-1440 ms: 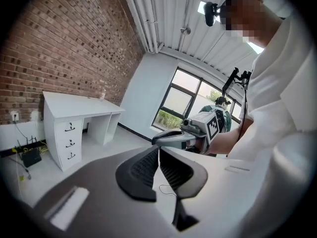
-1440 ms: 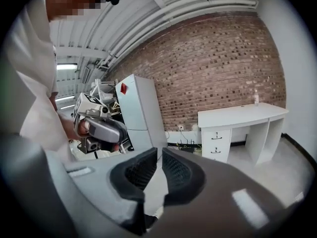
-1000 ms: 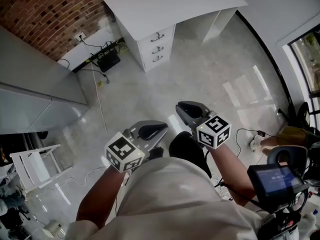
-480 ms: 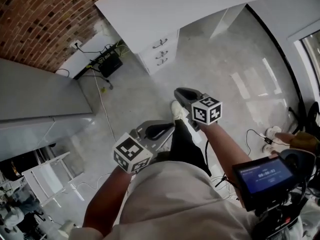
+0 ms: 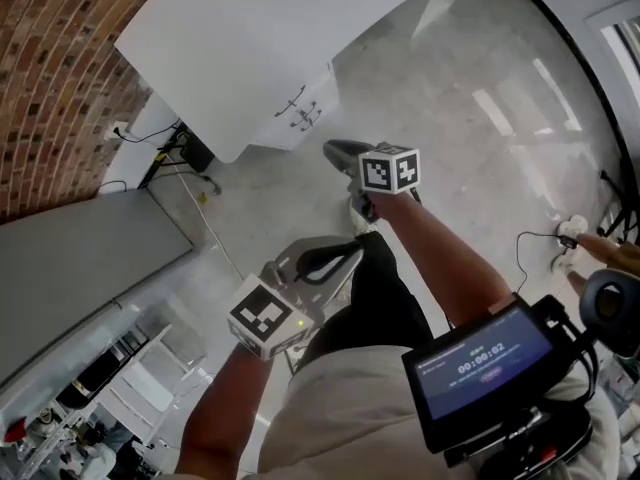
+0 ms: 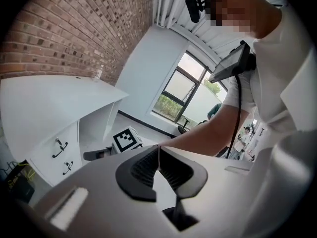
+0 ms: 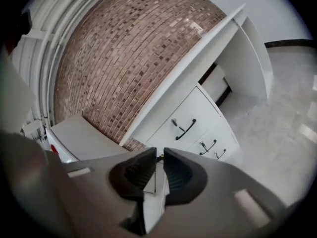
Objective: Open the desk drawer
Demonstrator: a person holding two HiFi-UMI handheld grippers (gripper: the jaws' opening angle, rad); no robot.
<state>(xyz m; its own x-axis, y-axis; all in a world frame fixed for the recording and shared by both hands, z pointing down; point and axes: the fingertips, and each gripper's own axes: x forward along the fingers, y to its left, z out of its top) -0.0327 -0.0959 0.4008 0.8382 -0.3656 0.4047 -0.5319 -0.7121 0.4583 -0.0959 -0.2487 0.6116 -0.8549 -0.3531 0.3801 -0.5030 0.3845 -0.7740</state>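
A white desk (image 5: 250,28) stands against the brick wall, with its drawer unit (image 5: 300,108) under the right part of the top. All drawers are closed. The black top drawer handle (image 7: 184,129) shows in the right gripper view, with two smaller handles (image 7: 208,147) below it. My right gripper (image 5: 335,151) is held out low toward the unit, still apart from it, its jaws almost together with nothing between them (image 7: 157,155). My left gripper (image 5: 350,250) hangs back near the person's leg, jaws touching and empty (image 6: 158,150). Two drawer handles (image 6: 59,148) show at the left in its view.
A black box with cables (image 5: 190,153) lies on the floor left of the drawer unit, below a wall socket (image 5: 118,128). A grey counter (image 5: 90,268) runs along the left. A white rack (image 5: 140,388) stands at bottom left. A screen (image 5: 480,363) hangs on the person's chest.
The person has walked closer to the desk, which now fills the top of the head view. The right gripper has reached forward toward the drawers. The left gripper trails behind.
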